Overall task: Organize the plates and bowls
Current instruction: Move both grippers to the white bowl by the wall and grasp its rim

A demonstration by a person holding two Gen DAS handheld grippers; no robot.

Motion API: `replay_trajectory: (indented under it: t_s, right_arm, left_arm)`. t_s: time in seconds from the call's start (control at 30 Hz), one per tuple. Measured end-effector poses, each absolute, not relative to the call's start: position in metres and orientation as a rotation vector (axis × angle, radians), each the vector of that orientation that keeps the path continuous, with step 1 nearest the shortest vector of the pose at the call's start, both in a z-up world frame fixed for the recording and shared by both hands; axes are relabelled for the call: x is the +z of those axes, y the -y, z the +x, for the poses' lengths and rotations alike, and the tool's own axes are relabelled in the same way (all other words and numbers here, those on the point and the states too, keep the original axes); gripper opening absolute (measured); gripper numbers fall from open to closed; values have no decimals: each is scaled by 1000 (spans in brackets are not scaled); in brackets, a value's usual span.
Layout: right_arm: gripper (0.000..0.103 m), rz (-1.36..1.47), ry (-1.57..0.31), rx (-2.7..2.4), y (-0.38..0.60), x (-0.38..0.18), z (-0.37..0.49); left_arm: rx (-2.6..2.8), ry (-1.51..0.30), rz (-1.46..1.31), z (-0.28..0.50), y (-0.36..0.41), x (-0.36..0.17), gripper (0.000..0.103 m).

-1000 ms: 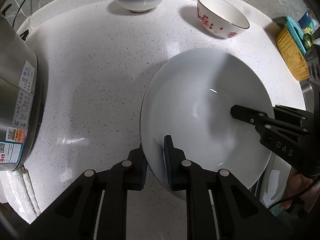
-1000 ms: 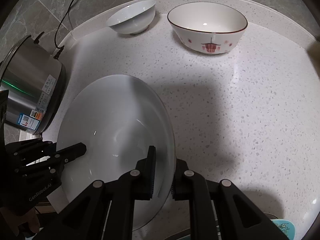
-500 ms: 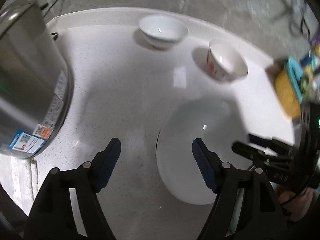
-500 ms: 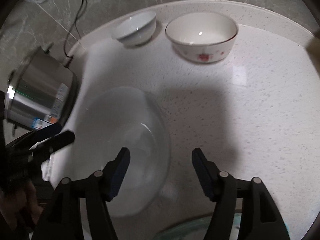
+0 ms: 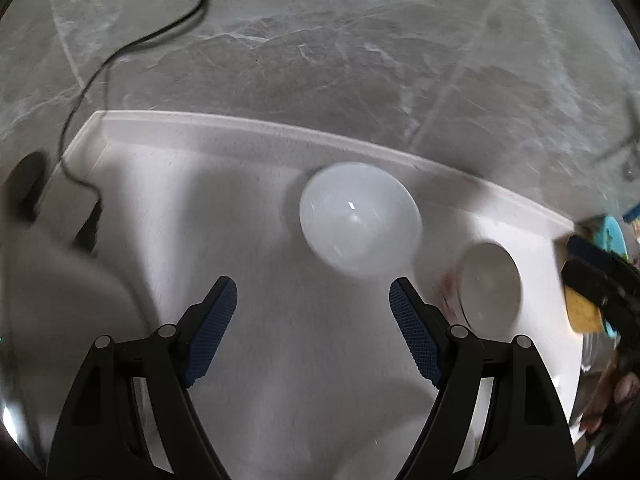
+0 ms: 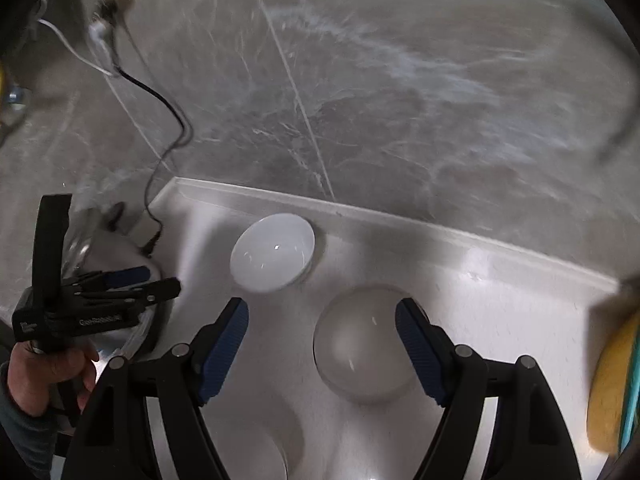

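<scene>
A plain white bowl (image 5: pixel 360 220) stands near the back of the white counter; it also shows in the right wrist view (image 6: pixel 274 252). A second bowl with red marks (image 5: pixel 488 284) stands to its right, blurred; in the right wrist view (image 6: pixel 366 344) it lies just beyond my fingers. My left gripper (image 5: pixel 314 304) is open and empty, short of the white bowl. My right gripper (image 6: pixel 322 324) is open and empty above the counter. A white curved rim (image 6: pixel 256 444) low in the right wrist view may be the large plate. Both views are motion-blurred.
A steel cooker (image 6: pixel 116 256) with a black cord stands at the left. A yellow and teal sponge (image 6: pixel 616 384) lies at the right. A grey marble wall (image 5: pixel 320 52) rises behind the counter's raised back edge (image 5: pixel 280 132).
Both grippers let go of the large white plate, opened wide, then lifted and tilted up toward the back wall. The plate has dropped almost out of view.
</scene>
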State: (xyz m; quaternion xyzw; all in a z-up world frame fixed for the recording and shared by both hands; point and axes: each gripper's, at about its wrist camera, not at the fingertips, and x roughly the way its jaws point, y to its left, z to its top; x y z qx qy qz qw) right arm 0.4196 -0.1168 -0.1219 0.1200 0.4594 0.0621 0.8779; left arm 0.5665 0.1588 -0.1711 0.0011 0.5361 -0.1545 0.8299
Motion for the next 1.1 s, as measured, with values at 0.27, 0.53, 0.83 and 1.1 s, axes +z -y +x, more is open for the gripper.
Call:
replay_trajectory:
  t_s: [0.27,0.53,0.83,1.1]
  right_arm:
    - [77,294,-1092,43,88,-194,485]
    - [75,286,-1167,-43,77,-231,518]
    - [69,292,-1234,-98,70,-263,539]
    - [45,337,-1247,-55,71,-272,544]
  left_arm:
    - [-367,-1233,-16,630,-154,-229,78]
    - [-400,-1280,-35,665,-143,-266,78]
    - [-394,-1280,-23,685,-134,-280,57]
    - [-463,-1282,-12,698,-115,-279,13]
